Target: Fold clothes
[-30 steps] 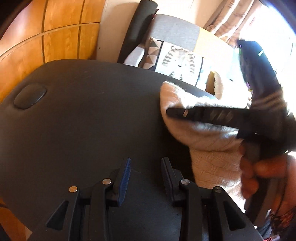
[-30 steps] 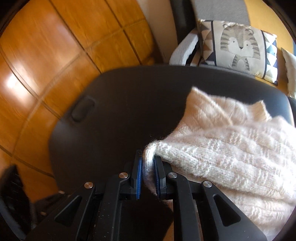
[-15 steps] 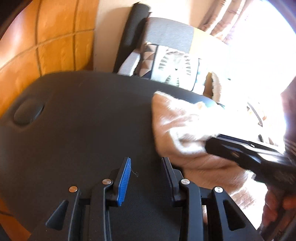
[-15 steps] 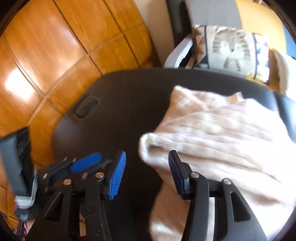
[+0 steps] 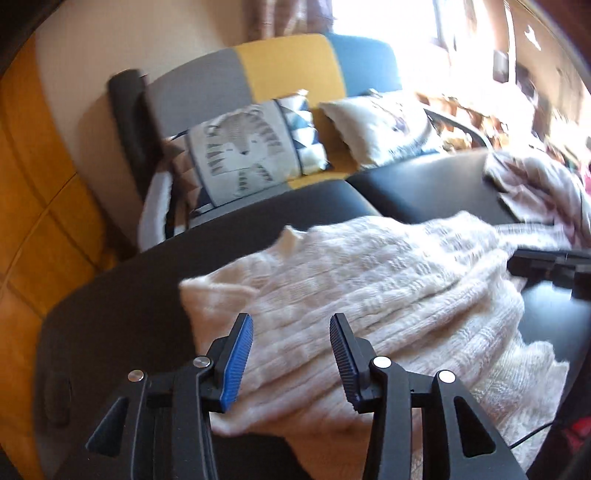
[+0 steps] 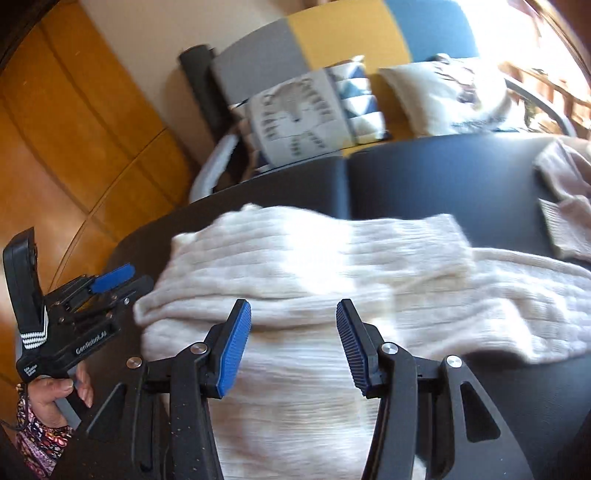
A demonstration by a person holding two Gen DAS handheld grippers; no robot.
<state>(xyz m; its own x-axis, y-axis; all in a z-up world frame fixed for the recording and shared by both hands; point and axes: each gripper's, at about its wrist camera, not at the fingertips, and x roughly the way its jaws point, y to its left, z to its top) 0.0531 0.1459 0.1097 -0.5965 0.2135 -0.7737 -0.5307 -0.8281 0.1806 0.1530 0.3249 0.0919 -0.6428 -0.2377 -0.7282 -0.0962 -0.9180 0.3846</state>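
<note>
— How do the grippers stand?

— Both are spread wide and hold nothing. The left gripper (image 5: 291, 350) hovers over the near end of the sweater (image 5: 369, 295), blue pads apart with knit showing between them. The right gripper (image 6: 293, 339) is the same, its fingers parted above the middle of the sweater (image 6: 314, 280).

— Can either see the other?

— Yes. From the right wrist, the left gripper (image 6: 110, 280) sits at the sweater's left edge, gripped by a hand (image 6: 55, 398) in a patterned sleeve (image 6: 37, 446). From the left wrist, the right tool is only a dark shape at the right edge.

— And the sweater?

— It is cream, cable-knit, lying in loose folds across the black table (image 5: 118, 314). A second pale garment (image 5: 535, 184) lies on the far right of the table, apart from it.

— Behind?

— A couch (image 6: 332, 33) in grey, yellow and blue with two pillows (image 6: 306, 110), and a wooden wall (image 6: 74, 129) at left.
</note>
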